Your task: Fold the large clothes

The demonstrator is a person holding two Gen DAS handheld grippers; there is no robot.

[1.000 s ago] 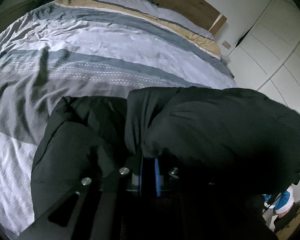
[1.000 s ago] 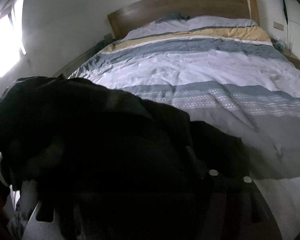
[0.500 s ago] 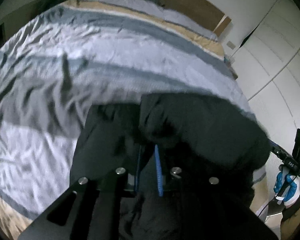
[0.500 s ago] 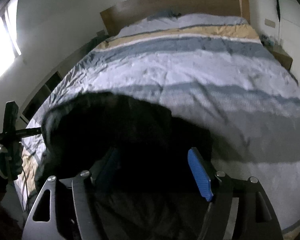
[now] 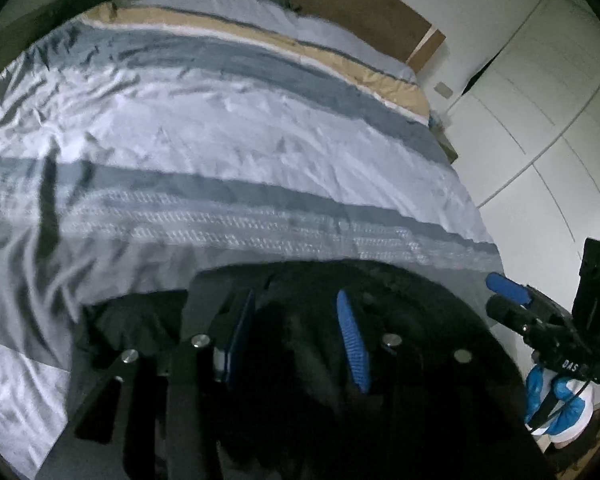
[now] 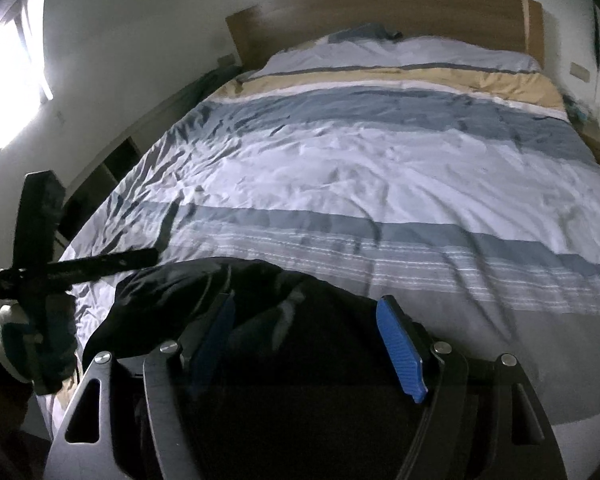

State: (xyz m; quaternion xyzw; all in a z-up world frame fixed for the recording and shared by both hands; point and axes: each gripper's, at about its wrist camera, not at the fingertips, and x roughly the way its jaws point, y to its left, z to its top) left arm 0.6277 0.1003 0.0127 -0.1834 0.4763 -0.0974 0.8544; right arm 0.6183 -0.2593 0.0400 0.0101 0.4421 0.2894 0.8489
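Where bed ends, black garment (image 5: 400,292) lies bunched

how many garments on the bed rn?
1 visible: a black garment bunched at the near edge of the striped duvet, just beyond both grippers' open jaws. Its lower part is dark and hidden behind the grippers, so more could lie underneath.

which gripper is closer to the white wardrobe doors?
Right. The right gripper sits on the side of the bed where the wardrobe doors stand; the left gripper is on the window side.
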